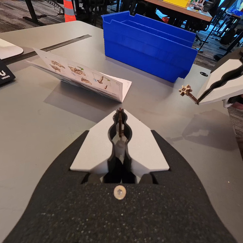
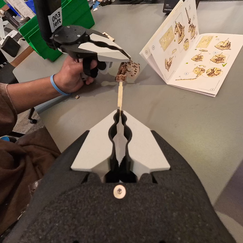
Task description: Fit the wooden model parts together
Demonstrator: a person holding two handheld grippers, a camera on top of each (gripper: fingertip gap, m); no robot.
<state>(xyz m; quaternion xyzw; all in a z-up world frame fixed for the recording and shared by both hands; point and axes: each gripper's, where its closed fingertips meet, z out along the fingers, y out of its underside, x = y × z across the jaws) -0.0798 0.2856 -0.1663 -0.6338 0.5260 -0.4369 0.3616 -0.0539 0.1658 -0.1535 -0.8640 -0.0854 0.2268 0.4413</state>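
A workshop — grey table (image 1: 39,118), blue bin (image 1: 148,52), traffic cone (image 1: 69,11).

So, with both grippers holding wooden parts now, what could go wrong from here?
1. The right gripper pinches only the very end of the thin axle stick, so a sideways push could bend it or make it slip.
2. The left gripper grips the round wooden assembly by its upper edge only, so it may rotate under pressure.
3. The small wooden ring on the table could be knocked off.
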